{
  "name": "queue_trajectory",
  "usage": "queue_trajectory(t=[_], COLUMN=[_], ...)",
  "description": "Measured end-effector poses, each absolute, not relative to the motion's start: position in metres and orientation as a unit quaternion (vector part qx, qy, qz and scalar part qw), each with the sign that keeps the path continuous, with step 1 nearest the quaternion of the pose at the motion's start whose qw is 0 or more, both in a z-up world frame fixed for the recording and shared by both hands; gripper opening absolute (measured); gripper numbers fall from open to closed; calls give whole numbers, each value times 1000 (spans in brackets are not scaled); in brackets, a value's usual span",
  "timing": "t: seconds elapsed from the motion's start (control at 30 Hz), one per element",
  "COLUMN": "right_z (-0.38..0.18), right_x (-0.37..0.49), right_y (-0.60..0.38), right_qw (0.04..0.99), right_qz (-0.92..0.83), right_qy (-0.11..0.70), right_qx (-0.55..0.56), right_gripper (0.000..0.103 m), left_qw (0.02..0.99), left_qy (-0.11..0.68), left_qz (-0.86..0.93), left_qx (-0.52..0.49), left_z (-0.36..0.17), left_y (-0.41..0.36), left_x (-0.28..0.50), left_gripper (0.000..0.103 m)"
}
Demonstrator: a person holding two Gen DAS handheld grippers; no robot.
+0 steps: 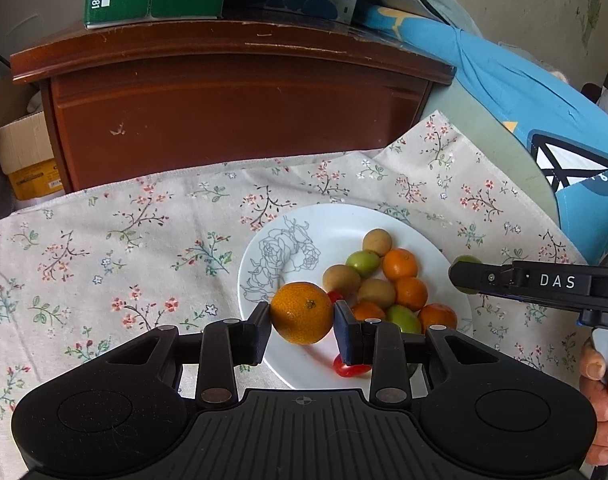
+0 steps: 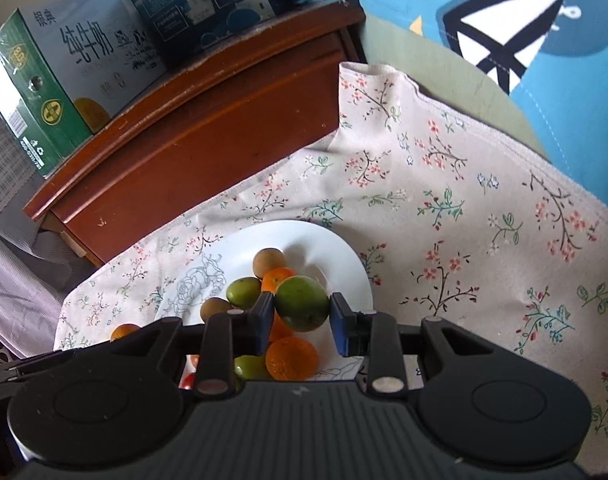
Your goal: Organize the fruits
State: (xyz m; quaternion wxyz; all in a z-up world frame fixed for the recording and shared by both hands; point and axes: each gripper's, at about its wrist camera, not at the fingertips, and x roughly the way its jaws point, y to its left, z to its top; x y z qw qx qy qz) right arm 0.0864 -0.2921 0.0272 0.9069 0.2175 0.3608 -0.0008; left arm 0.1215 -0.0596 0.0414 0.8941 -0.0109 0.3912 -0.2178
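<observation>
Left hand-held gripper [image 1: 302,326] clamping orange [image 1: 301,313], right hand-held gripper [image 2: 302,321] clamping green fruit [image 2: 301,303], above crowded plate [image 1: 336,220]

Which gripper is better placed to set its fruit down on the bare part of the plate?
Left, probably. The left gripper holds its orange over the plate's bare side. The right gripper holds a green fruit above the piled fruit.

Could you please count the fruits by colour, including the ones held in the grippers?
Orange fruit: 5, one held in the left gripper
Green fruit: 3, one held in the right gripper
Brown fruit: 3
Red fruit: 2, partly hidden
Total: 13
</observation>
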Motion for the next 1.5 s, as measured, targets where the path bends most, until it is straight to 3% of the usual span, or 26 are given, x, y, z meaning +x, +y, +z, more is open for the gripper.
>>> queue_trajectory(t=[0.37,0.4,0.47,0.5,0.7,1.33,1.5], right_z=[22,24,27,28,36,58,68], right_x=[92,91,91,90,87,65,58], right_y=[-294,-293,-294,-294,-288,-265,-259], right_qw=[904,905,905,905,909,912,914], right_qz=[-2,-1,2,4,12,-10,-20], right_qy=[359,356,353,352,346,364,365], right_qx=[230,231,236,238,232,188,174], right_gripper=[33,33,34,35,43,55,63], left_qw=[894,895,900,903,907,901,903], left_qy=[387,385,378,373,372,402,402], left_qz=[-225,-225,-217,-211,-199,-161,-152], left_qx=[-14,-15,-18,-18,-14,2,0], left_z=[44,47,52,55,67,84,90], left_y=[-67,-67,-66,-66,-66,-60,-56], left_x=[121,120,118,116,111,92,89], left_gripper=[34,37,65,70,84,89,91])
